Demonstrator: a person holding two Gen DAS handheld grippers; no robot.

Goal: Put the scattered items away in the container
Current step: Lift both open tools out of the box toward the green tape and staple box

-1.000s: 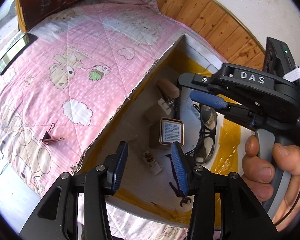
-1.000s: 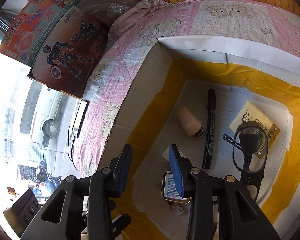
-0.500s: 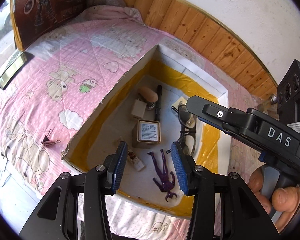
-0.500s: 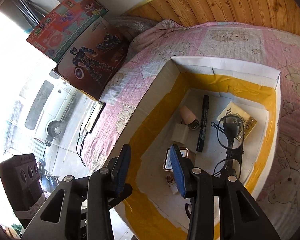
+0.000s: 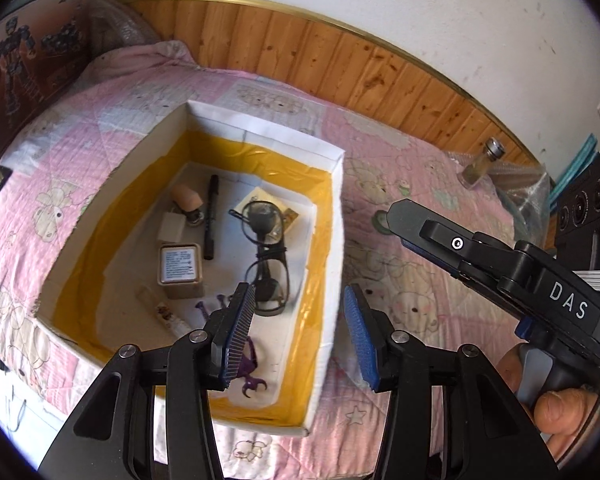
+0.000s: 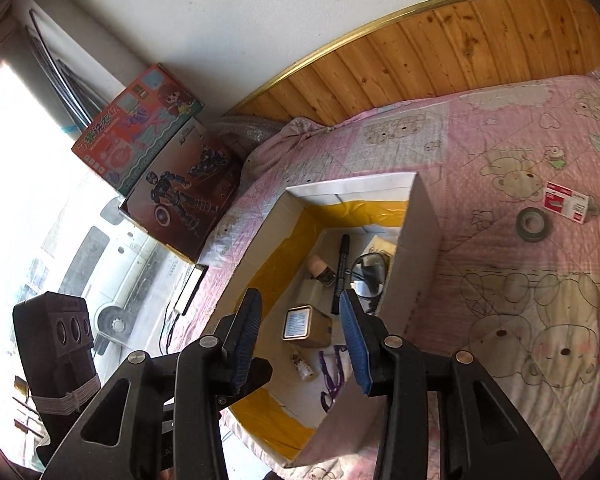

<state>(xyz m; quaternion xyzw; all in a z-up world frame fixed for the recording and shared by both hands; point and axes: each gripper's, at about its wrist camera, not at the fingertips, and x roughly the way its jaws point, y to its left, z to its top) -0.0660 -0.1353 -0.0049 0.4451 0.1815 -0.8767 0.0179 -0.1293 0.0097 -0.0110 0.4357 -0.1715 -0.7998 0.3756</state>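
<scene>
both hand-held grippers are seen drawn back and raised since a second ago, so the whole cardboard box (image 5: 332,168) on the pink bed quilt (image 5: 400,272) is now framed. the left hand-held gripper (image 5: 300,332) is held empty, its jaws wide and just opened a little further; the right hand-held gripper (image 6: 300,336) is held empty, jaws parted. inside the box are seen glasses (image 5: 266,256), a marker (image 5: 210,216), a square tin (image 5: 180,268) and a purple figure (image 5: 250,380). a tape roll (image 6: 532,224) and a staple box (image 6: 564,202) are left on the quilt.
</scene>
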